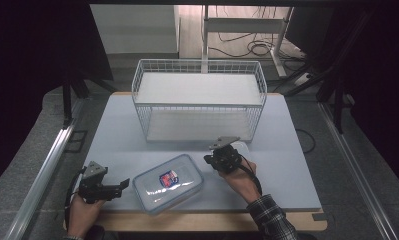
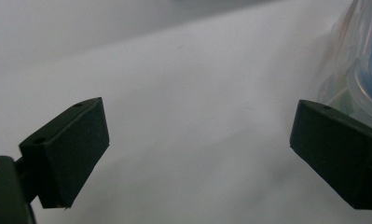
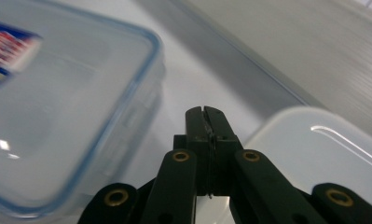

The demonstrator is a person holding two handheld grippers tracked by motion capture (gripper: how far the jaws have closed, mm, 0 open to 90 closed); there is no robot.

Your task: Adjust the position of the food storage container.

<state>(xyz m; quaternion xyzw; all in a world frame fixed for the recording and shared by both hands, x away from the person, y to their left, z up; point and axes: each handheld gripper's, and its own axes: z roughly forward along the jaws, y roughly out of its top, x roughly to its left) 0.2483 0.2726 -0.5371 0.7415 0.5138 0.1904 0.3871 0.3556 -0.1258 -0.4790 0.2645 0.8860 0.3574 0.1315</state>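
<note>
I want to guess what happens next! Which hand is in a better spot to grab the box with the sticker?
Probably the left. The left gripper is open and sits right beside the box, whose edge shows by one jaw in its own view. The right gripper is shut with nothing between its jaws, near a second container.

left gripper [image 1: 121,187] jaws apart, right gripper [image 3: 206,112] jaws together

A wire basket [image 1: 199,100] is standing at the far middle of the table [image 1: 297,185]. Nearer the person, a lidded container [image 1: 168,183] is lying on the table, with 1 gripper on each side: the left gripper [image 1: 121,186] just beside its left edge (jaws facing it), the right gripper [image 1: 222,159] to its right, over a smaller container [image 1: 241,147].
</note>
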